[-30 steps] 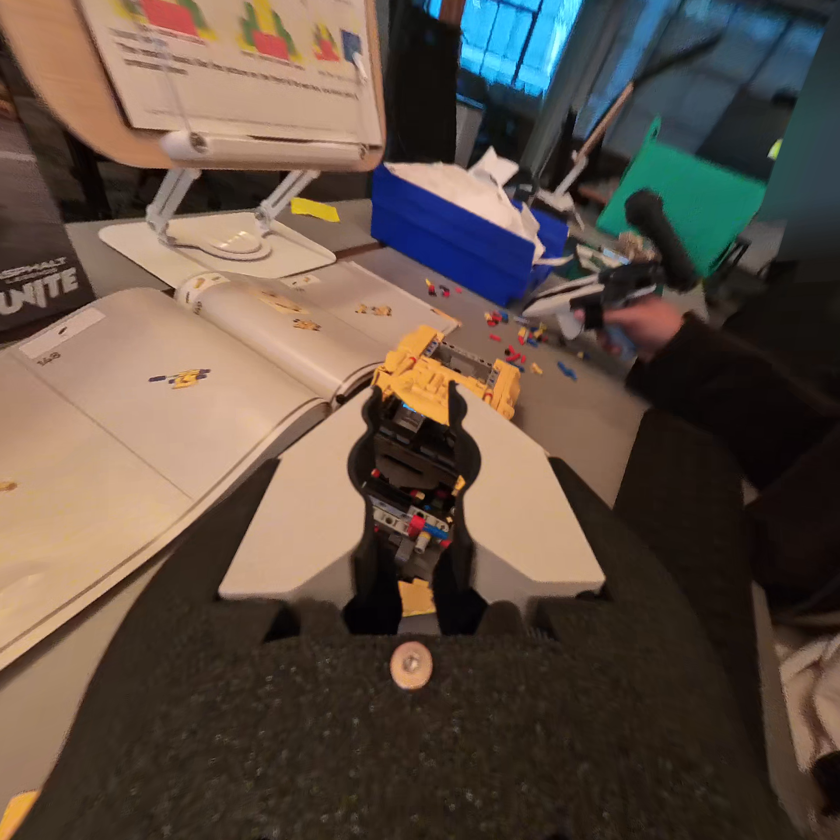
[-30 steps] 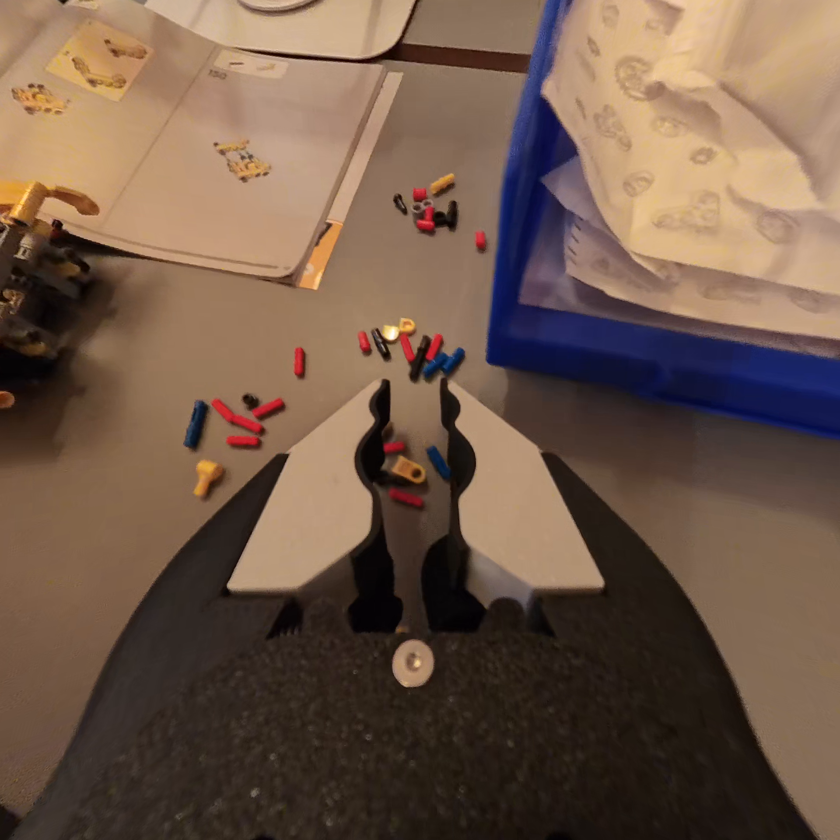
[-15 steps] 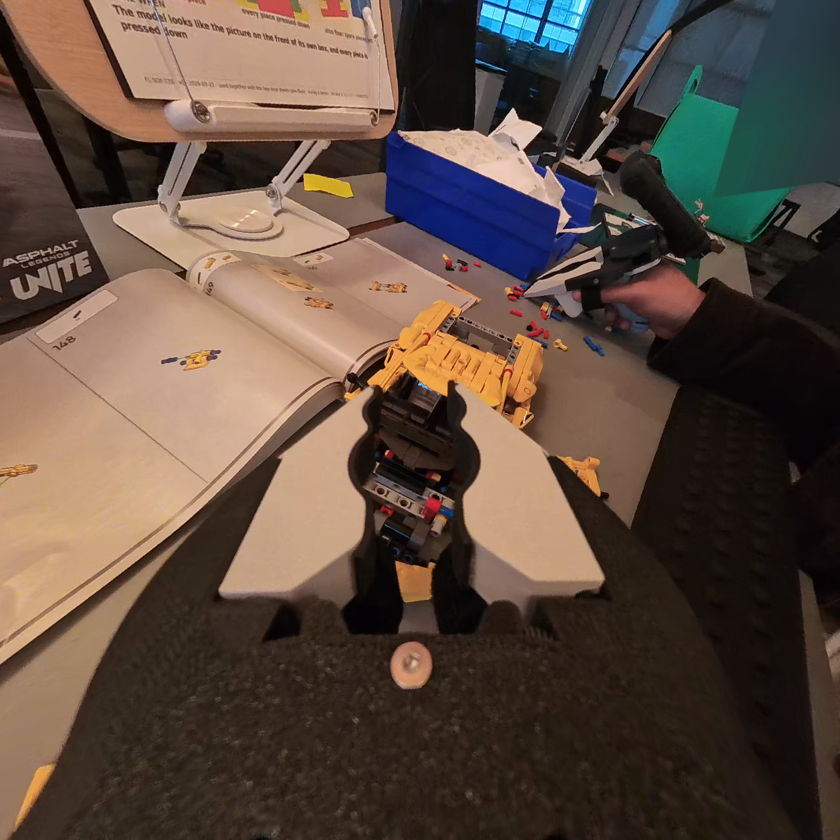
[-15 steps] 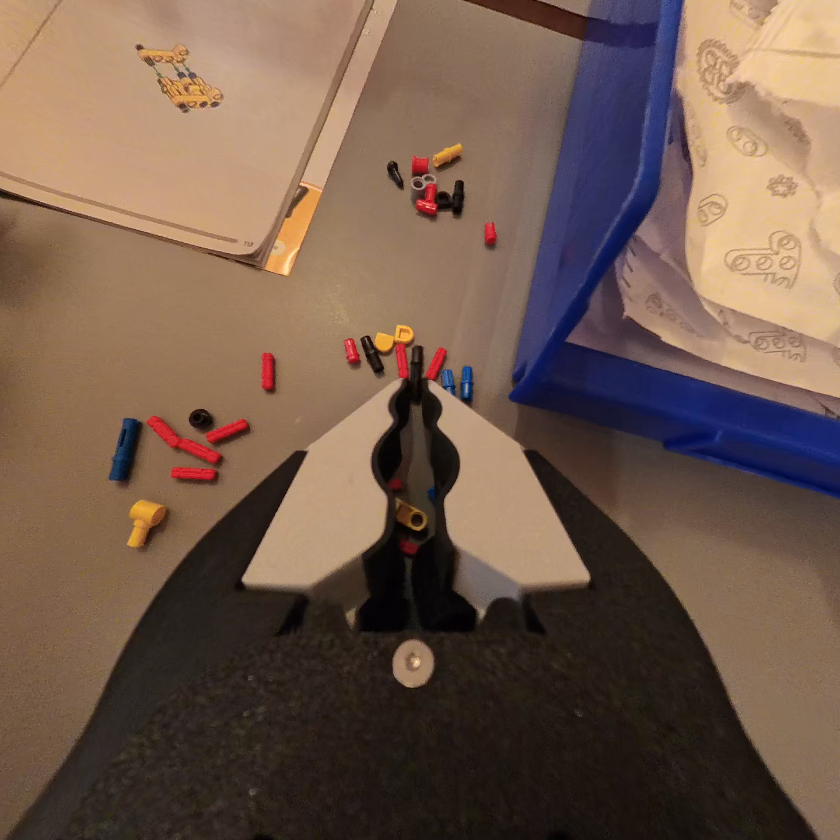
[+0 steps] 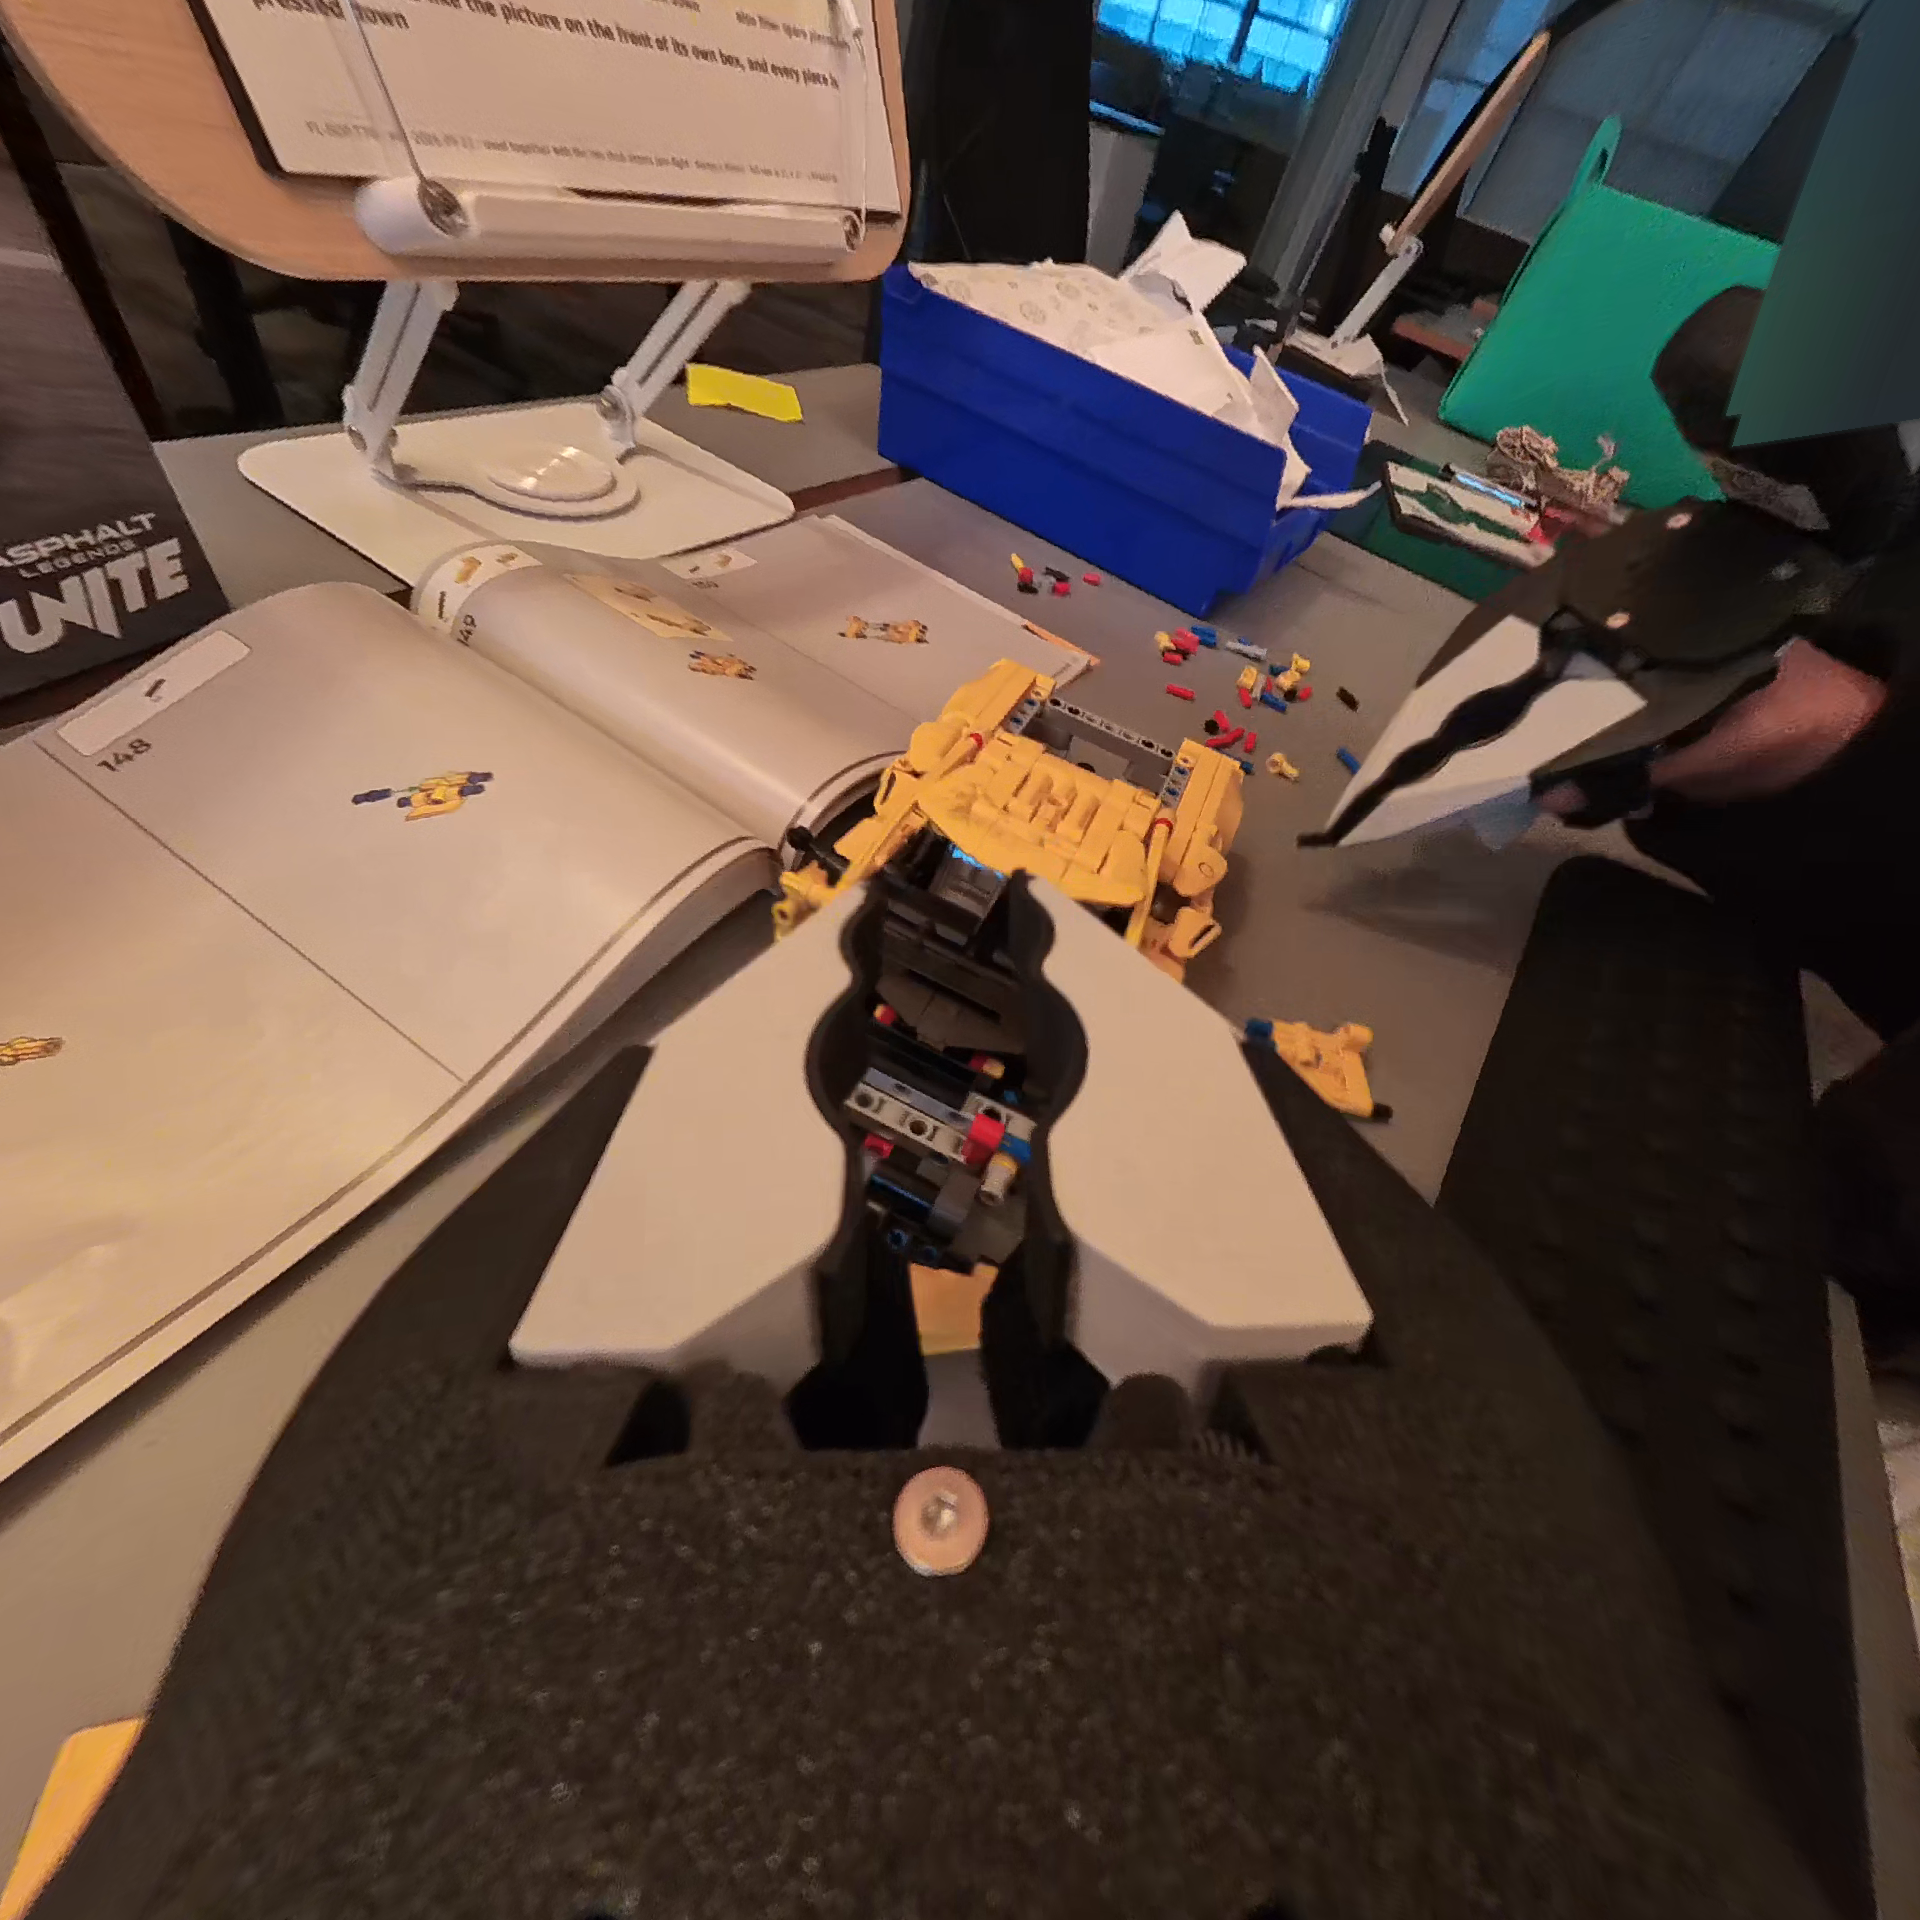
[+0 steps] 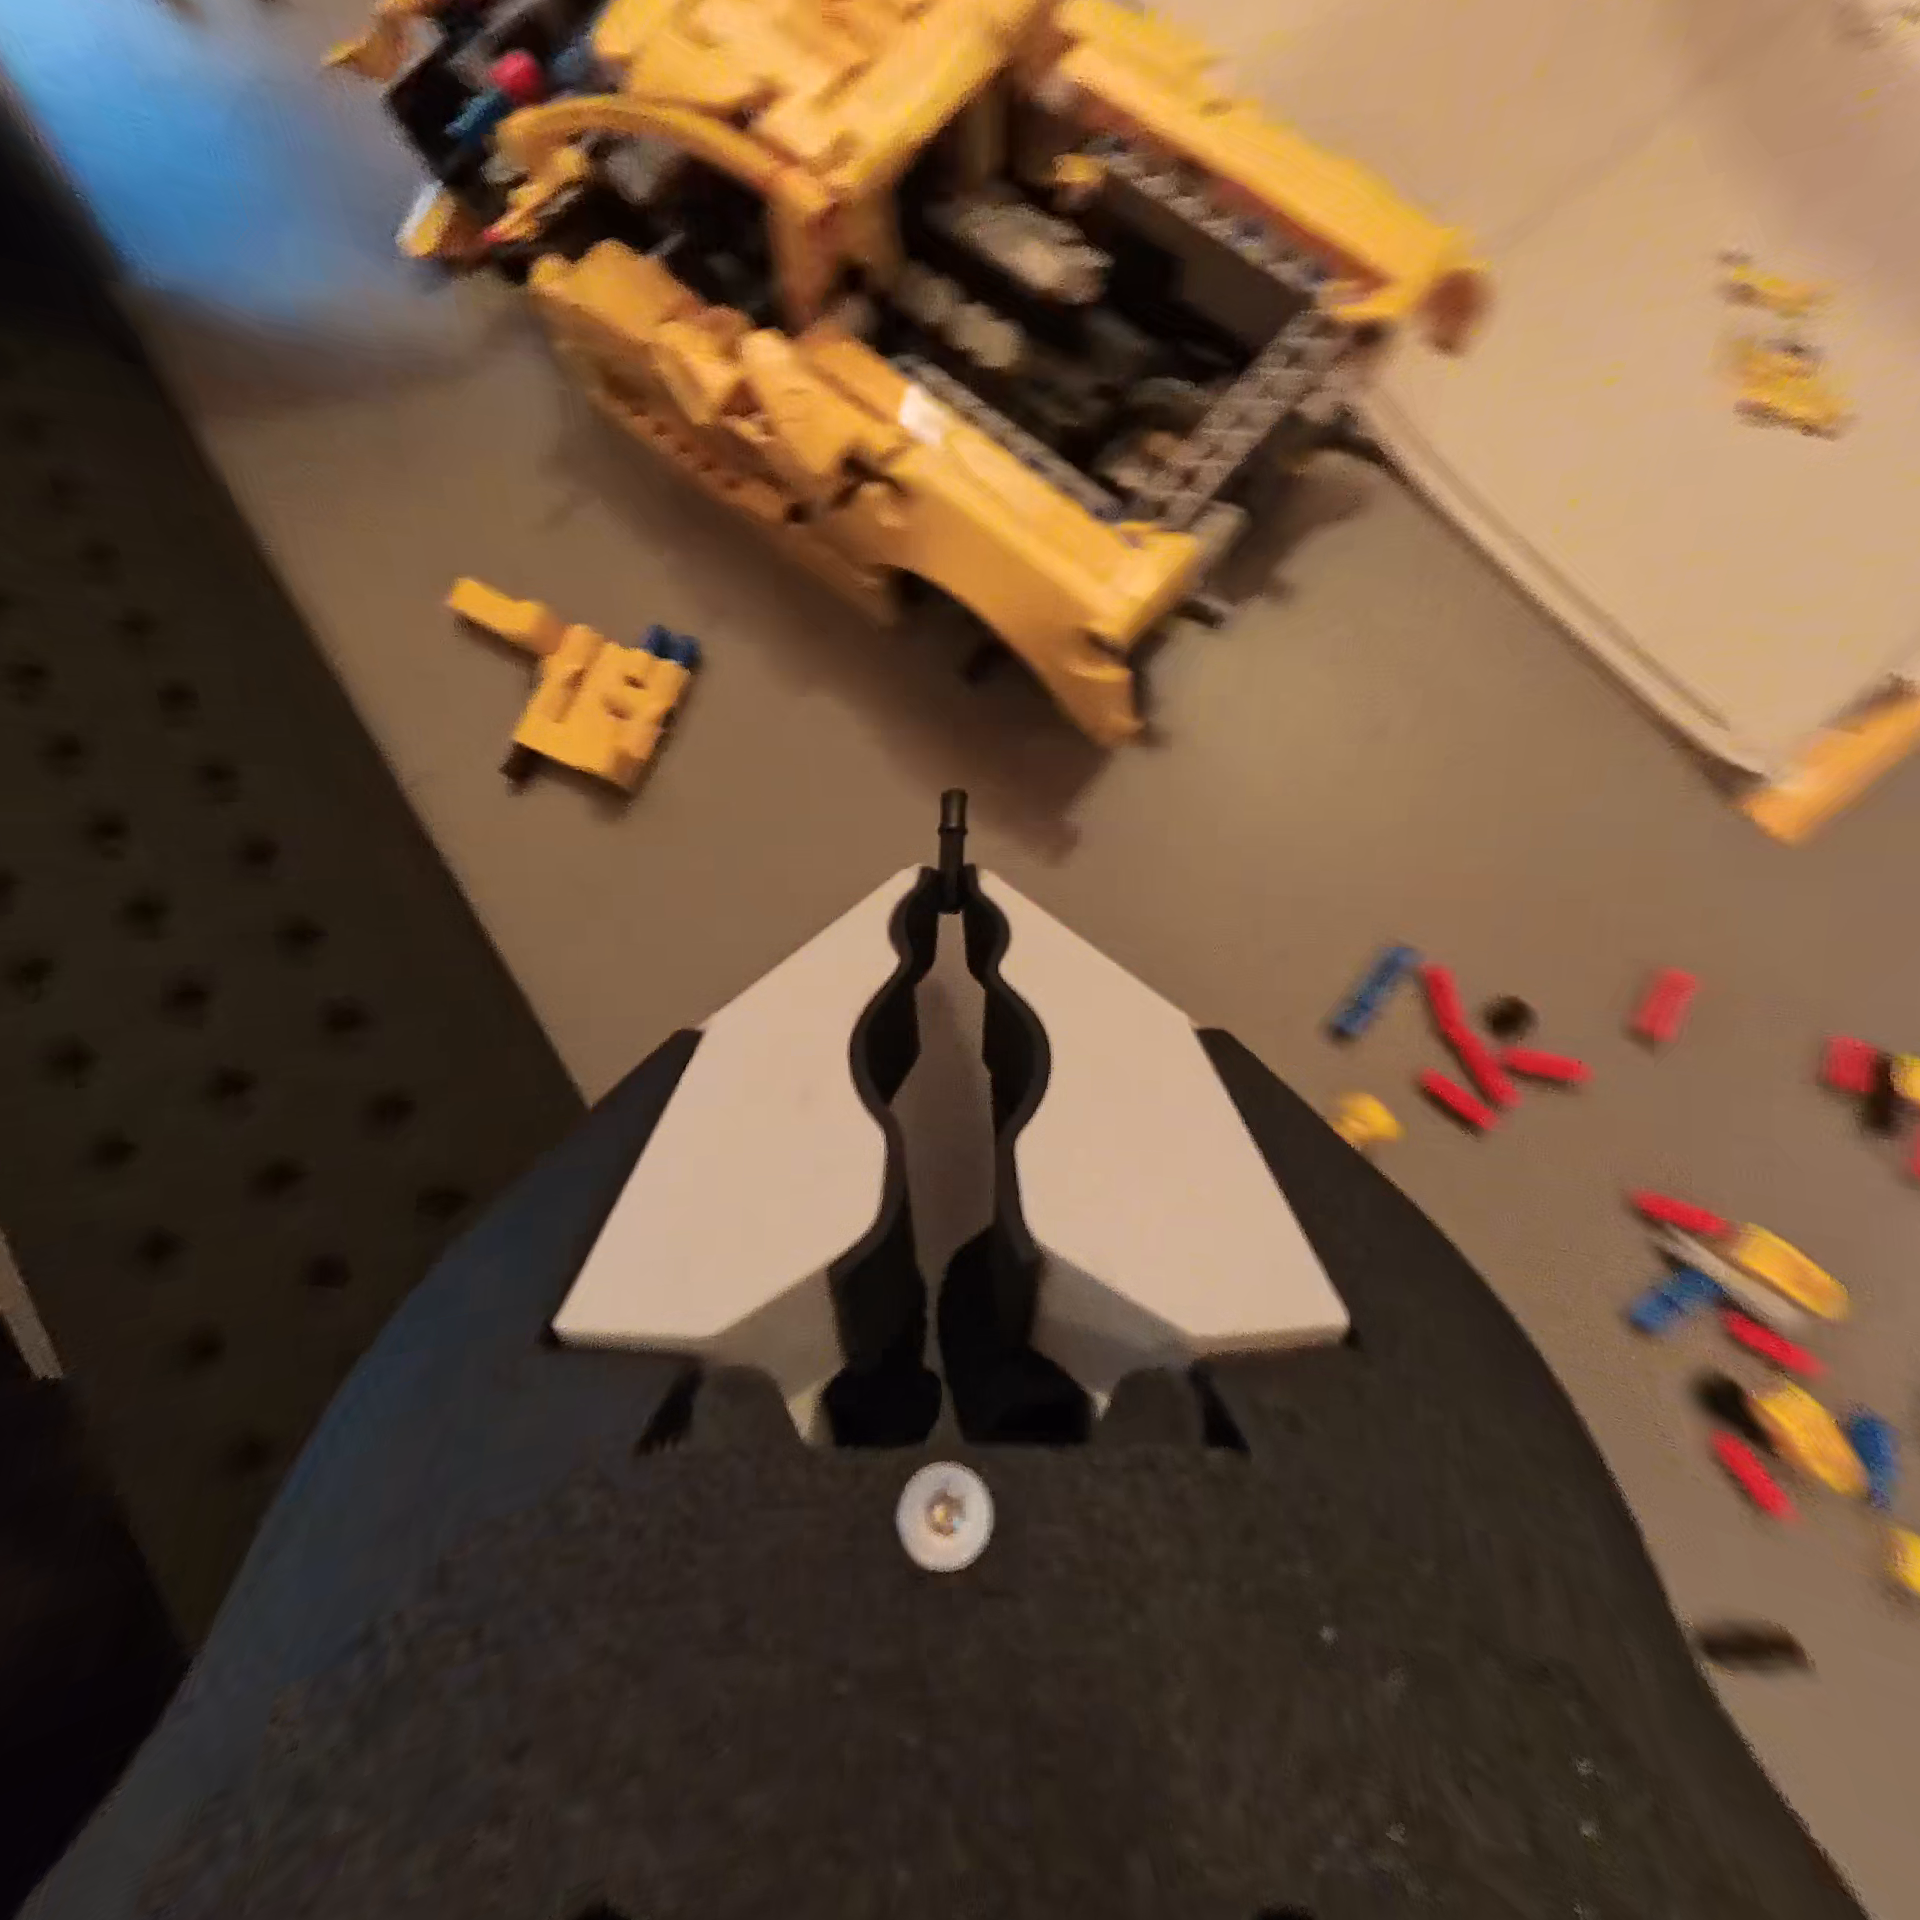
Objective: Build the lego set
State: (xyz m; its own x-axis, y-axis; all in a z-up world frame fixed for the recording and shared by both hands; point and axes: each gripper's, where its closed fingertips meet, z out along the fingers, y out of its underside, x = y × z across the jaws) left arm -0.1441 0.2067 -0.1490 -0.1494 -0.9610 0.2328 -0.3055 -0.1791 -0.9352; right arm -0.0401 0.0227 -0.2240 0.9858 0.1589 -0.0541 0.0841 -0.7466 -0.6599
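1. My right gripper is pinched together on a small black pin. The pin sticks out past the tips, pointing forward, held clear of the table.
2. The yellow lego car sits on the table ahead of the right tips and a little left, not touching the pin. The right view is motion-blurred, so fine detail on the car is unclear.
3. A small yellow sub-assembly lies loose on the table just left of the pin line, between the car and the perforated dark mat.
4. Loose red, blue, yellow and black pins are scattered to the right of my right gripper.
5. My left gripper has its fingers straddling the near end of the car; black and grey chassis parts fill the gap. I cannot tell whether it is clamped or only close around it.
6. In the left view the right gripper hangs right of the car, tips aimed at it, apart.
7. The open instruction book lies left of the car, its edge touching it. A blue bin with paper stands behind the loose pins.
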